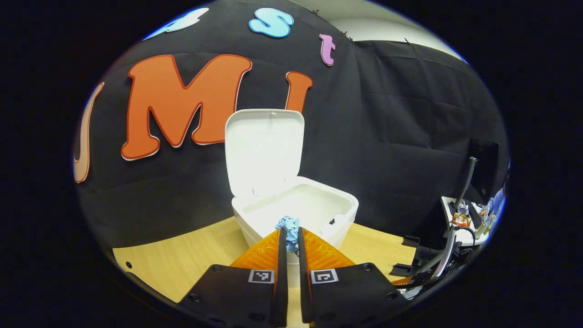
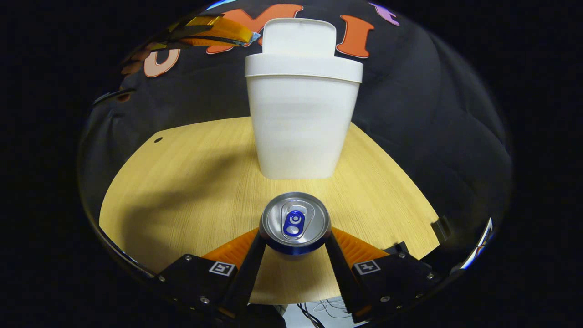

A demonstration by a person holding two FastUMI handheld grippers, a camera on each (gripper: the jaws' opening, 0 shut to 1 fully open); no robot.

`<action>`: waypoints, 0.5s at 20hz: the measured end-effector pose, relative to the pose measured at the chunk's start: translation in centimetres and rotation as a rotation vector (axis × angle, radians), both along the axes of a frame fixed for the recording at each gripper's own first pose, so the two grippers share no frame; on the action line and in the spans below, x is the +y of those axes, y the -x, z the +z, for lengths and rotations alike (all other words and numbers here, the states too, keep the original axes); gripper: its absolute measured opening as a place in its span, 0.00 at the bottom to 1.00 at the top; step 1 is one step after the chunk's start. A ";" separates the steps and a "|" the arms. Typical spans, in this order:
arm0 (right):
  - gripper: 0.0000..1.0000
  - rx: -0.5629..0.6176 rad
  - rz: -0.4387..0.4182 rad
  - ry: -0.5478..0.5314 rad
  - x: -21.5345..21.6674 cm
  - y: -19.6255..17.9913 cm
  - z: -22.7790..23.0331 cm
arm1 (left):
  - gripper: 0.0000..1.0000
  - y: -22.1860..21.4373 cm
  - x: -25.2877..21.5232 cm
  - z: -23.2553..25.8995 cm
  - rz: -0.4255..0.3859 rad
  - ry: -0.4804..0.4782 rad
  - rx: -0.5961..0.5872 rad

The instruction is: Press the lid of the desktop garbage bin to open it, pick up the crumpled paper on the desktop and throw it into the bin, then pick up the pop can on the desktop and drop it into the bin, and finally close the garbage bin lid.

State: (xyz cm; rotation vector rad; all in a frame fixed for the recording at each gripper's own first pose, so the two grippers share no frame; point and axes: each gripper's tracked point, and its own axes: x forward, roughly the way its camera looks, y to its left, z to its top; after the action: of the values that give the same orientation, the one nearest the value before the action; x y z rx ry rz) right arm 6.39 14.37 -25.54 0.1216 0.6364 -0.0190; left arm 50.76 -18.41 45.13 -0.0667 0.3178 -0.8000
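Observation:
The white desktop bin [image 1: 314, 212] stands with its lid [image 1: 264, 150] swung up. In the left gripper view, my left gripper [image 1: 290, 237] is shut on a crumpled blue paper [image 1: 288, 225], held just before the bin's open rim. In the right gripper view, the bin [image 2: 300, 123] stands upright farther back on the table, and the left gripper [image 2: 237, 34] reaches in high at the upper left near the raised lid [image 2: 298, 38]. A pop can [image 2: 295, 222] with a silver top stands upright between the fingers of my right gripper [image 2: 295, 237], which press on both its sides.
The light wooden table [image 2: 191, 182] spreads around the bin. In the left gripper view, a stand with cables and clutter [image 1: 460, 223] sits off the table's right side. Black cloth walls close the back.

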 end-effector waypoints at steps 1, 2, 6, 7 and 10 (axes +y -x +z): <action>0.80 0.005 -0.009 0.000 0.0 0.1 0.1 | 0.15 0.0 -0.4 0.2 -0.006 0.006 -0.004; 0.80 0.011 -0.017 -0.001 0.0 0.1 0.1 | 0.15 -0.2 -0.9 0.3 -0.012 0.008 -0.005; 0.80 0.026 -0.052 0.002 0.0 0.1 0.0 | 0.15 -0.9 -2.4 0.4 -0.020 0.024 0.003; 0.80 0.031 -0.062 0.001 -0.1 0.2 0.0 | 0.15 -1.2 -2.6 0.4 -0.018 0.026 0.007; 0.80 0.043 -0.079 -0.003 -0.1 0.2 0.4 | 0.15 -1.8 -3.4 0.1 -0.014 0.030 0.018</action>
State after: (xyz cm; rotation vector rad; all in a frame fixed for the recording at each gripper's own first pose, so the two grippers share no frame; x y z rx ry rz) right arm 6.21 14.24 -25.10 0.1495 0.6740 -0.0969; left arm 52.51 -21.83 45.20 -0.0995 0.3236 -0.8185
